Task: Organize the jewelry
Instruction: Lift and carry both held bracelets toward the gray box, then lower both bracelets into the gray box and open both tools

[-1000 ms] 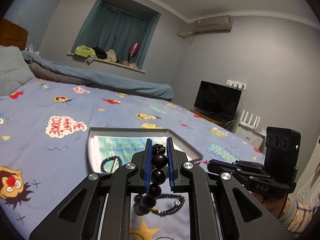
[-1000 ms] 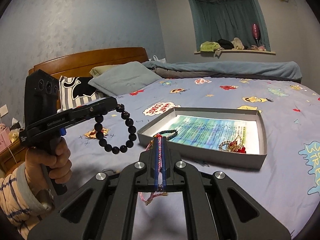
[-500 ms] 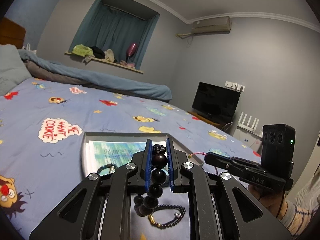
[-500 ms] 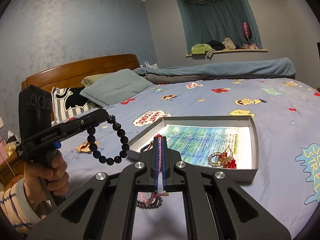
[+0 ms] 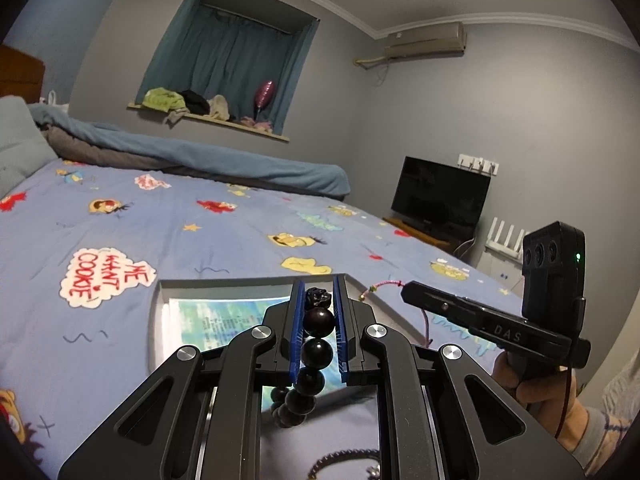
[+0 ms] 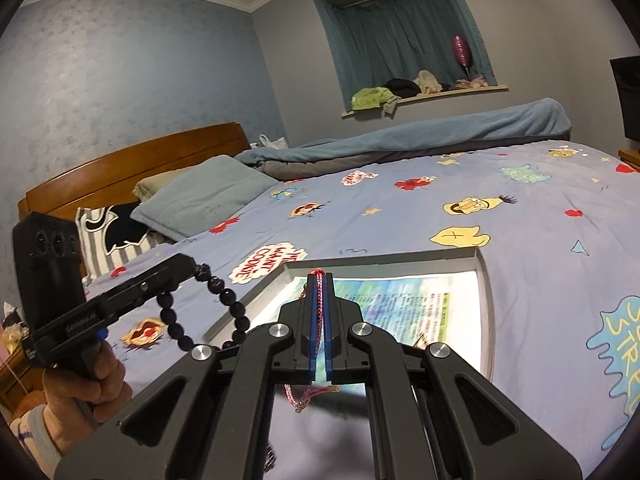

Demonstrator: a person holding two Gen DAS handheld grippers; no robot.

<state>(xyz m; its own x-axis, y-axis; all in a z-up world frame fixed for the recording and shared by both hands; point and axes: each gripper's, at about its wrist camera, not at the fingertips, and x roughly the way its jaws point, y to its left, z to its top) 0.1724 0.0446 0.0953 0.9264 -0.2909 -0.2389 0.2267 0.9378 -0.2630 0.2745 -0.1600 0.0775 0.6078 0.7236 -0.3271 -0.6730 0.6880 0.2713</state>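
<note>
left hand-held gripper (image 5: pixel 318 322) is clamping the black bead bracelet (image 5: pixel 316 336), rest dangling below. right hand-held gripper (image 6: pixel 319 312) is pinching the pink cord bracelet (image 6: pixel 319 300). both are hovering over the grey tray (image 6: pixel 486 304) on the bed (image 6: pixel 540 208).

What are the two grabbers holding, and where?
Left gripper pinches the black bead bracelet by its top beads; right gripper pinches the pink cord bracelet along its cord.

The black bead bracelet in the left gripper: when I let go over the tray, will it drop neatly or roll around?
The black bead bracelet hangs limp from the left gripper, so it will probably collapse into a loose heap. Its beads are round and glossy, so it may slide a little on the tray lining, though the string should stop any real rolling.
</note>
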